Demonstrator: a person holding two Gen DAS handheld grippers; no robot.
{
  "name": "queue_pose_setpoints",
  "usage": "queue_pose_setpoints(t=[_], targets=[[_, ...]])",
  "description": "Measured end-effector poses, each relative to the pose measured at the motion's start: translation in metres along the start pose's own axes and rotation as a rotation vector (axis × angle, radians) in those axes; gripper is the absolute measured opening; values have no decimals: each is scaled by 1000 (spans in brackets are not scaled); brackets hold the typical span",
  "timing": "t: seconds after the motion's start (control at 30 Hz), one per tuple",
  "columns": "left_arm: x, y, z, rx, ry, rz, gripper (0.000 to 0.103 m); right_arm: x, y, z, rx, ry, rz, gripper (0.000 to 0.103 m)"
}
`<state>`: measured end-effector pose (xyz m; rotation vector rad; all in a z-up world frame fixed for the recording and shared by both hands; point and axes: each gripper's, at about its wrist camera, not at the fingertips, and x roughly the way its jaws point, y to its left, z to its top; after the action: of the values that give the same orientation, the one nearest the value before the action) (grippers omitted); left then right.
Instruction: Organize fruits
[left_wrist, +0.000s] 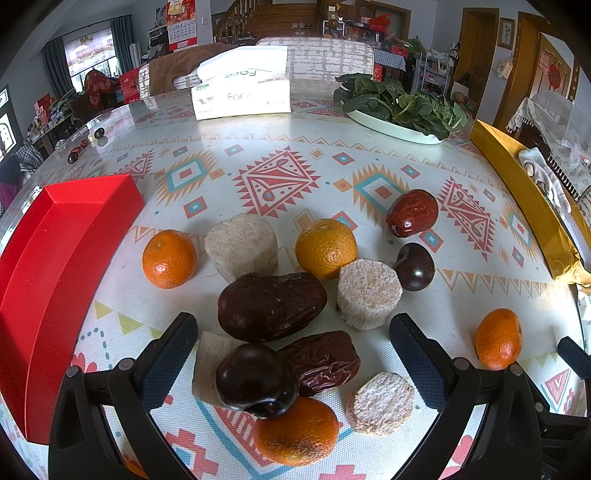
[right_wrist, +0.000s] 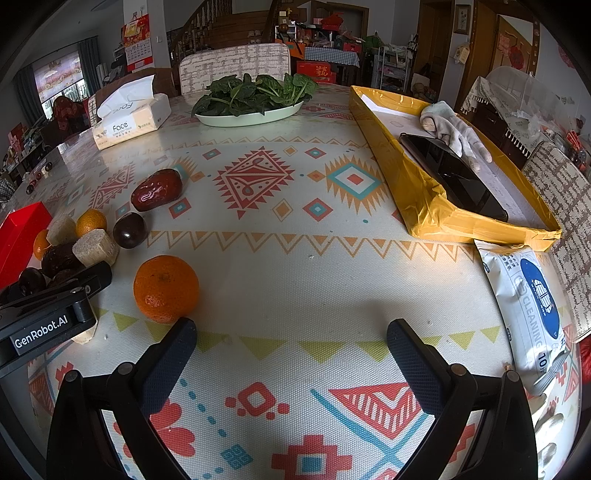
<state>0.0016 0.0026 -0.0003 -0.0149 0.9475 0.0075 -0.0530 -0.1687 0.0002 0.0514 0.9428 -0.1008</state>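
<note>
Nearest our spread left claw (left_wrist: 293, 354) lay a dark plum (left_wrist: 256, 380) touching an orange (left_wrist: 297, 432) and a wrinkled date (left_wrist: 321, 360), all loose on the patterned surface (left_wrist: 280, 177). Our right claw (right_wrist: 291, 356) was spread too, holding nothing, with another orange (right_wrist: 166, 288) just beside its left finger. We saw a red box (left_wrist: 55, 266) left of the pile.

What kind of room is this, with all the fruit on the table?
Probably a home dining room. A patterned table holds a plate of leafy greens and a tissue box, with a padded chair and a wooden staircase behind.

Right tool (right_wrist: 291, 347) gapes over the tablecloth (right_wrist: 295, 266), orange (right_wrist: 166, 288) beside it.
</note>
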Motion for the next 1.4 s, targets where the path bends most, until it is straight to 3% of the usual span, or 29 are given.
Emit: queue_pose_setpoints(t=[0.47,0.83,0.93,1.13,1.4], targets=[[-4,-1,-4,15,35,-13,103,-2,-1,2,47,63,-24,103],[-11,-1,-15,79,61,-63,103,-2,-1,2,50,62,-27,103],[-23,8,-22,63,34,-143,103,-2,-1,2,50,57,-28,103],[-74,31,-39,80,-114,-193,103,-2,0,2,55,51,-32,103],[-121,113,-44,12,-239,-193,103,-2,0,3,59,58,-41,103]])
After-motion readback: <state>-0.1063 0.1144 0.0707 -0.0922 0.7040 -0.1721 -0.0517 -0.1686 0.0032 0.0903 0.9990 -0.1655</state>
